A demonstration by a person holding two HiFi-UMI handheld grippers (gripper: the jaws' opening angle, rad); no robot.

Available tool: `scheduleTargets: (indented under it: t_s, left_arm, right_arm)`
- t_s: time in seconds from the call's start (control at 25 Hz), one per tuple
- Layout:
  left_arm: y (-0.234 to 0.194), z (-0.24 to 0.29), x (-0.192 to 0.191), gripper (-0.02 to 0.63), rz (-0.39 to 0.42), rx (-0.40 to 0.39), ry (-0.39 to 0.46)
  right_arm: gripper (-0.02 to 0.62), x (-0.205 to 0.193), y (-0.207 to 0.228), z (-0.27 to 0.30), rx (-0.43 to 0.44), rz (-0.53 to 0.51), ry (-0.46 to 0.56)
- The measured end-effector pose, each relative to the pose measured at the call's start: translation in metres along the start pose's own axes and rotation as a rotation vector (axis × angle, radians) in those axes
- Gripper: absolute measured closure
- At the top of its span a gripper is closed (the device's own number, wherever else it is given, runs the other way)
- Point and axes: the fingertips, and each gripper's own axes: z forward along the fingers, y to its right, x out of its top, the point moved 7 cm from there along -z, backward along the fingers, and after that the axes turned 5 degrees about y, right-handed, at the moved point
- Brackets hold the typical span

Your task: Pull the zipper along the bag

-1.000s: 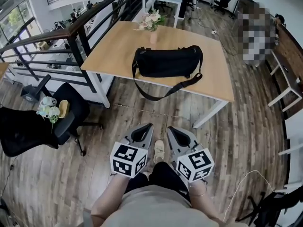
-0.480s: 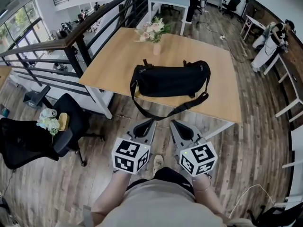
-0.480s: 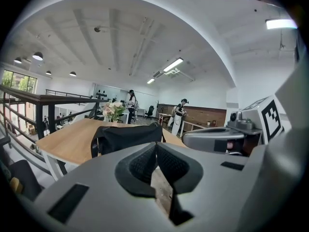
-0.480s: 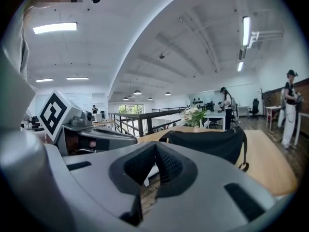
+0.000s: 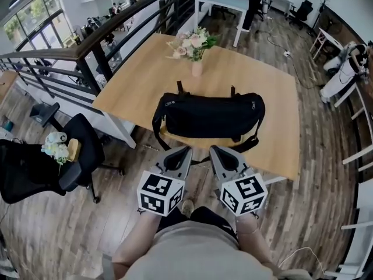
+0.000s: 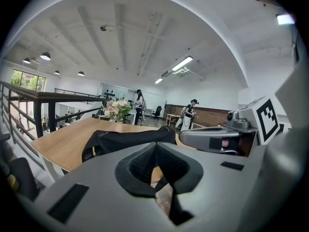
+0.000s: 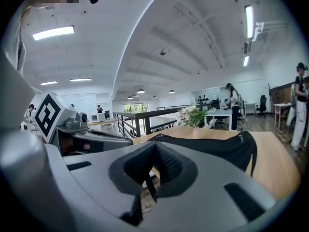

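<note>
A black fabric duffel-style bag (image 5: 210,116) lies lengthwise on the light wooden desk (image 5: 140,80), near the edge closest to the person, with its black shoulder strap (image 5: 158,134) drooping over that edge; a small vase of pale flowers (image 5: 193,44) stands behind it. The zipper (image 5: 210,100) is seen running along the top of the bag, and a metal pull (image 5: 253,105) shows near its right end, though how far the zipper is closed cannot be told. The left gripper (image 5: 184,150) and the right gripper (image 5: 214,150) are held side by side just short of the desk edge, apart from the bag. In the left gripper view the fingers (image 6: 137,166) are pressed together with nothing between them, and the same is seen of the fingers (image 7: 169,163) in the right gripper view. The step in hand is judged to be the reach toward the bag, with the zipper not yet touched. Next, the fingers of one gripper would need to be parted and closed on the pull, while the bag is probably steadied with the other.
</note>
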Motion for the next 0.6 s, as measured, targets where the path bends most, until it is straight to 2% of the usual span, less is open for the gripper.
scheduleTargets:
  t_s: [0.4, 0.6]
  left_arm:
    - [-0.022, 0.020, -0.005, 0.586, -0.022, 0.074, -0.049]
    - [-0.040, 0.035, -0.006, 0.586, -0.034, 0.075, -0.069]
  right_arm:
    - [0.588, -0.004, 0.009, 0.034, 0.065, 0.039, -0.019]
    - [0.588, -0.006, 0.014, 0.052, 0.078, 0.039, -0.035]
